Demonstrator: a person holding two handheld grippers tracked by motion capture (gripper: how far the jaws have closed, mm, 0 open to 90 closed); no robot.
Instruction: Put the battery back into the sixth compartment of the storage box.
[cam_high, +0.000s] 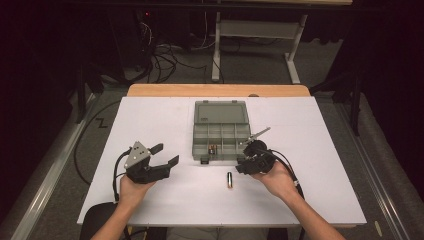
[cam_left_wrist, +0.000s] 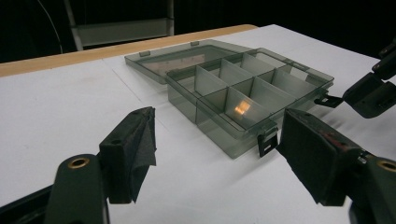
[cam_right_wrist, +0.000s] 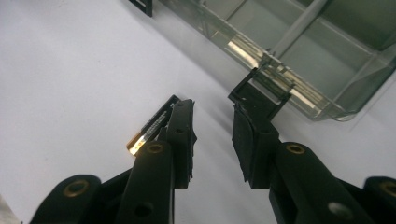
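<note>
A white table (cam_high: 150, 125) with a wooden far edge fills the middle of the high view; dark floor, cables and a grey frame lie behind. One open organizer box (cam_high: 221, 131) sits at centre, holding one battery (cam_high: 212, 148). A second battery (cam_high: 229, 179) lies loose below it. Two grippers: the left gripper (cam_high: 167, 155), lower left, jaws spread; the right gripper (cam_high: 243, 159), beside the box, jaws parted on nothing.

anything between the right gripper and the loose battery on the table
Nothing visible. The battery lies alone on the white table, just left of the right gripper, whose jaws stand open and empty. The open organizer box sits behind it, not in the path.
</note>
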